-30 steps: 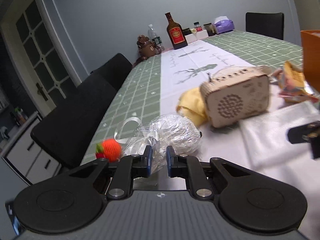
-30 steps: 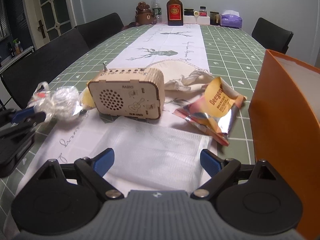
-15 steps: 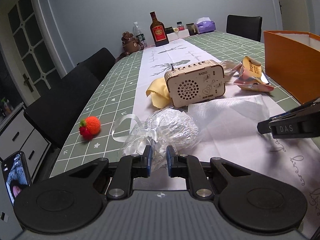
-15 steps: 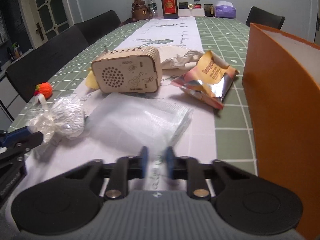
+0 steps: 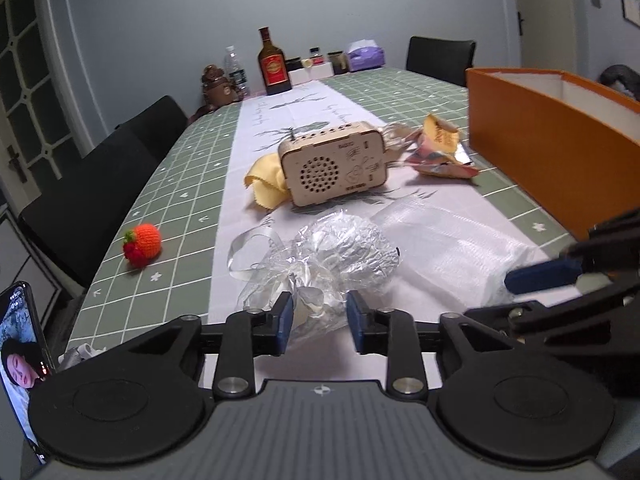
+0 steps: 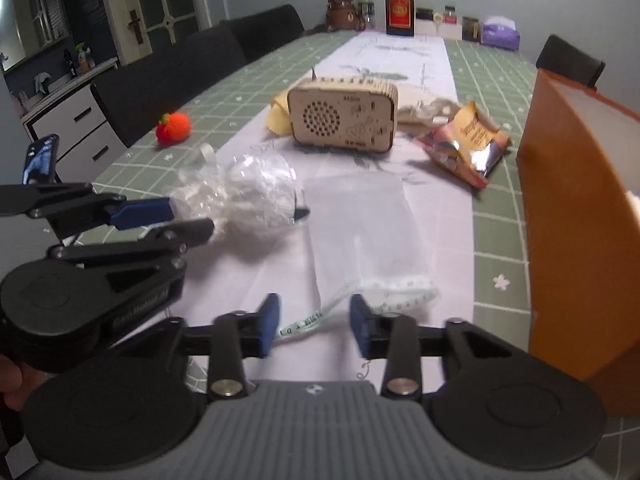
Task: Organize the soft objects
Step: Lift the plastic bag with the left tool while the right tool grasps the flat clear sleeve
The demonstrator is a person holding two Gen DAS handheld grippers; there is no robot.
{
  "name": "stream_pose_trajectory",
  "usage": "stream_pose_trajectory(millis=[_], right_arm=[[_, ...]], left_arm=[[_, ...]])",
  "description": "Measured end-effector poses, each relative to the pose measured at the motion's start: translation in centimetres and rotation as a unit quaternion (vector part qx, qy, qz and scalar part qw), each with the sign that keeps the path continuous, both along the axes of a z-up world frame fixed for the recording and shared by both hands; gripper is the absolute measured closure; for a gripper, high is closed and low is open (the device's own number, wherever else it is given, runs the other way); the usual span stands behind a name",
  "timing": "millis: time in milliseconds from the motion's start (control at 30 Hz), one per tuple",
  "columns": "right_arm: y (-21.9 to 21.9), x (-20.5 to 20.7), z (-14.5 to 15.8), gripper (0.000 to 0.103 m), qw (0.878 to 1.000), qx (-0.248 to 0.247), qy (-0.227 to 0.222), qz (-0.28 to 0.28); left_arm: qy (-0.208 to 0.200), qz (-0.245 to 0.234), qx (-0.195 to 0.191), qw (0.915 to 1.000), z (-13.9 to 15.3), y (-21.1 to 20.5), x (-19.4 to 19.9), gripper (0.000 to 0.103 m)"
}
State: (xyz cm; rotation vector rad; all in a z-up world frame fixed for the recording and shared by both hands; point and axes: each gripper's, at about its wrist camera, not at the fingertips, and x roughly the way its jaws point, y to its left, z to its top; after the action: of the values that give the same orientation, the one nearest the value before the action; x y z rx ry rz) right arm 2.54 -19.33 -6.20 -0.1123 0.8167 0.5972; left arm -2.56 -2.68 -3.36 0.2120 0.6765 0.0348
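Both grippers have parted since 0.5 s ago — the left gripper (image 5: 319, 317) now stands released around the crumpled plastic bundle (image 5: 332, 258) on the white runner (image 5: 256, 148), the right gripper (image 6: 314, 326) released around the flat clear bag's (image 6: 368, 228) near edge, beside the orange box (image 6: 580, 208).

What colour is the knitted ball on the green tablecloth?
Orange with a red and green end; clearest in the left wrist view.

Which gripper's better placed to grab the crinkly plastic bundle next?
Left. The left gripper is open with the plastic bundle's twisted end already between its fingers. The right gripper is open over the flat clear bag, off to the side.
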Motion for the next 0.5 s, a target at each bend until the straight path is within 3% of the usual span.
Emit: stream_pose_trajectory(millis=[100,167,233,300,400,500], right_arm=[[-0.7,-0.4,1.3,0.050,1.000,0.006,-0.019,0.005],[-1.1,-0.2,2.0,0.036,0.999,0.012,-0.035,0.005],[-1.3,0.4,2.0,0.031,0.999,0.007,-0.047,-0.001],[-1.4,1.3,1.6,0.029,0.999,0.005,-0.047,-0.007],[-1.5,2.8,0.7,0.025,0.999,0.021,-0.037,-0.017],[-1.4,3.9,-0.3,0.019,0.999,0.025,-0.033,-0.026]], left_arm=[[-0.011,-0.038,-0.006,0.9992,0.9,0.1,-1.2,0.049],[-0.021,-0.056,0.004,0.9982,1.7,0.3,-1.7,0.043],[-0.026,-0.079,0.019,0.9964,2.4,0.4,-1.8,0.031],[-0.013,-0.094,0.016,0.9954,2.7,1.1,-1.1,0.027],[0.014,-0.097,-0.021,0.9950,2.2,2.7,0.5,0.027],[0.037,-0.082,-0.089,0.9919,1.1,4.8,2.2,0.027]])
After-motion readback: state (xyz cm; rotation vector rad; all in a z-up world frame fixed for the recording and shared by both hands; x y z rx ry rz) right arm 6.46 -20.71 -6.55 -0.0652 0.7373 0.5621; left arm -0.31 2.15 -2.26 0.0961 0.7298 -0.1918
